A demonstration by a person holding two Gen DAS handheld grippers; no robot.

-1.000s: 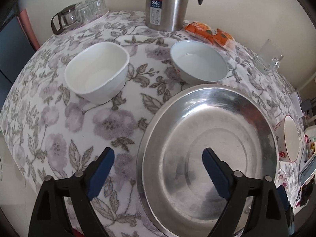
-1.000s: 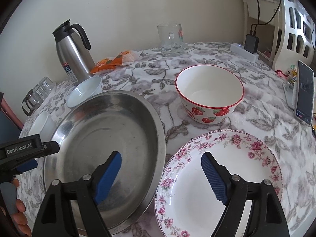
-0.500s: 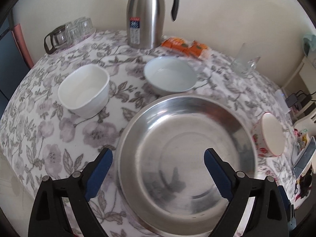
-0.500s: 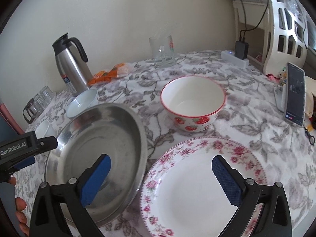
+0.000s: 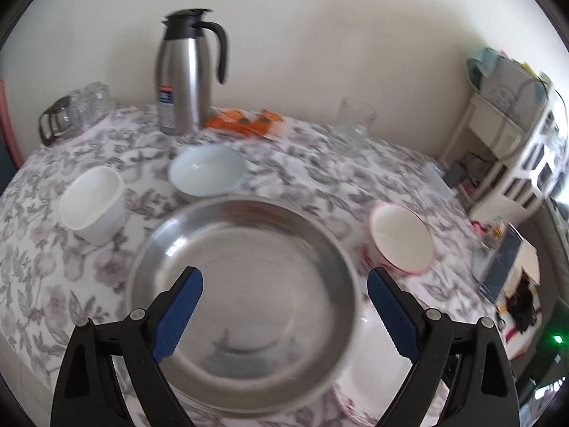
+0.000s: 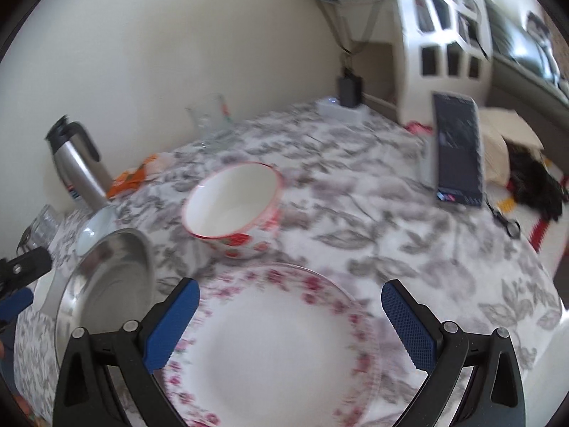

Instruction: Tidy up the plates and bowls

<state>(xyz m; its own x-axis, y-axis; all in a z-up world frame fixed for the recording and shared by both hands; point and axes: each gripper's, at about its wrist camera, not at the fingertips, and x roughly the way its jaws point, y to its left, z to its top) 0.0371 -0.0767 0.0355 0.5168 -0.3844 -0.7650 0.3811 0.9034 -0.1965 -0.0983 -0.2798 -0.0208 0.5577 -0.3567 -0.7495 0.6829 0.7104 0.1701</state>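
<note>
A large steel plate (image 5: 245,295) lies on the flowered tablecloth in front of my open, empty left gripper (image 5: 284,306). Behind it are a white square bowl (image 5: 92,203), a pale blue bowl (image 5: 208,170) and a strawberry bowl (image 5: 402,238). My right gripper (image 6: 291,320) is open and empty above a white plate with a pink flower rim (image 6: 281,348). The strawberry bowl (image 6: 234,206) stands just beyond it, and the steel plate (image 6: 110,284) lies to its left.
At the back stand a steel thermos jug (image 5: 185,71), orange snack packets (image 5: 245,122), a glass mug (image 5: 355,124) and several glasses (image 5: 74,110). A phone (image 6: 458,149) leans at the right, with a power strip (image 6: 341,110) and white shelf (image 6: 444,35) behind.
Both grippers have pulled back and risen, so more of the table shows. The left view has swung right, the right view has swung right too. Nothing on the table has moved.
</note>
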